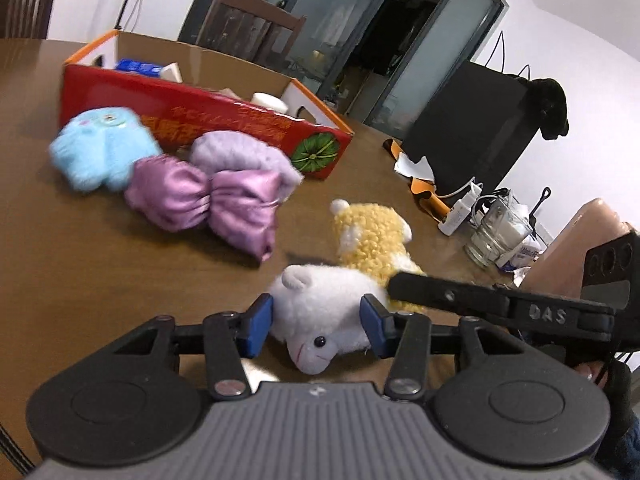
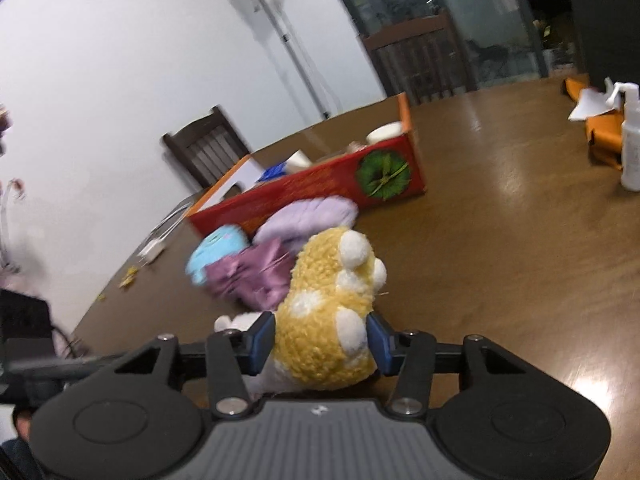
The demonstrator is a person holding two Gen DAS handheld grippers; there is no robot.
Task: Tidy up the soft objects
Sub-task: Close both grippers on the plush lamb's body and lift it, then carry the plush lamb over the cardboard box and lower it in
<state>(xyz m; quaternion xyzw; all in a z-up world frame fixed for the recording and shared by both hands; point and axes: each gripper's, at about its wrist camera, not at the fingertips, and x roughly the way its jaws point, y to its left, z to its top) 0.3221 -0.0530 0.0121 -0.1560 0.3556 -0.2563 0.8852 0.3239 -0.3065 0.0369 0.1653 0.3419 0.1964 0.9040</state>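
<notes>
We have one soft toy in each gripper. The left gripper (image 1: 316, 324) has its blue jaws pressed on the head of the white plush lamb (image 1: 320, 316), which lies on its side on the near part of the table (image 1: 100, 272). We hold the head because it is the round, fat part, so the jaws get a good squeeze.

The right gripper (image 2: 322, 340) has its jaws pressed on the sides of the yellow plush lamb (image 2: 328, 308), right next to the white one. The two toys touch, so we take both at once, one for each hand.

Farther off lie more soft things in a little heap: a purple satin pouch (image 1: 204, 208), a lilac fluffy thing (image 1: 244, 152) and a blue fluffy toy (image 1: 100, 152). They sit just in front of the red cardboard box (image 1: 208, 120), which is open on top. We think the soft toys should go in there, and the heap waits close by so the trip is short.

Far to the right stand a glass jar (image 1: 496, 232) and a white bottle (image 2: 632, 148), well away from our toys.
</notes>
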